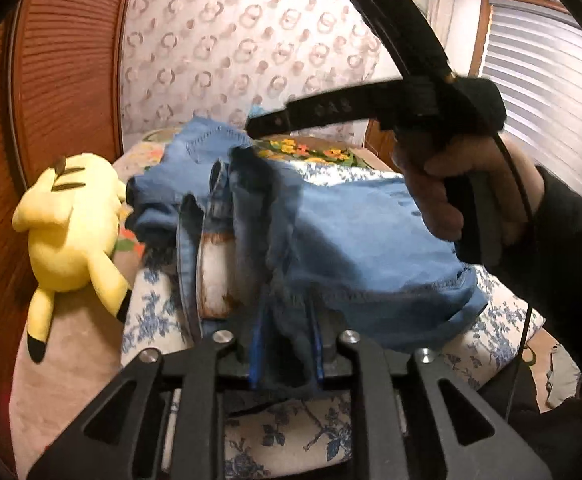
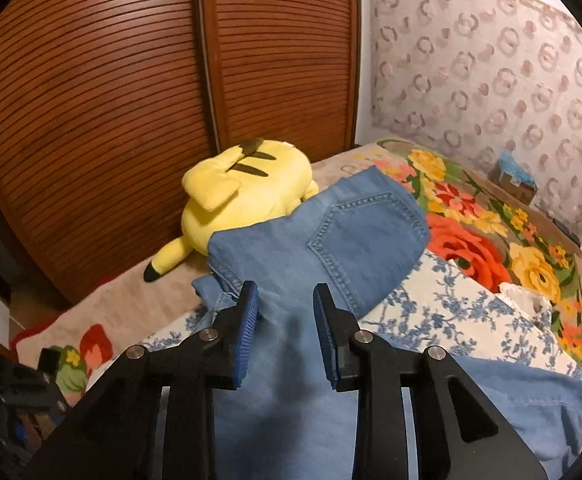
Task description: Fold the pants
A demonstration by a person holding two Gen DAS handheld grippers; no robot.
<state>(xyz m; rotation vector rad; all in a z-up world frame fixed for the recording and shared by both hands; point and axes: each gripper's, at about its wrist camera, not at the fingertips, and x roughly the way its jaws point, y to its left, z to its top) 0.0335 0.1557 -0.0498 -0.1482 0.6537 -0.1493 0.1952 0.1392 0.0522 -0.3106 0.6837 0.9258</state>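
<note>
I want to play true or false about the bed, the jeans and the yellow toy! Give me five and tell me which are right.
1. The jeans are blue. True.
2. The plush toy is green. False: it is yellow with dark stripes.
3. The right hand-held gripper is clamped shut on the toy. False: its jaws stand apart over the jeans, and the toy lies farther back.
4. The doors behind the toy are slatted wood. True.
5. The left hand-held gripper has nothing between its fingers. False: denim lies between them.
</note>
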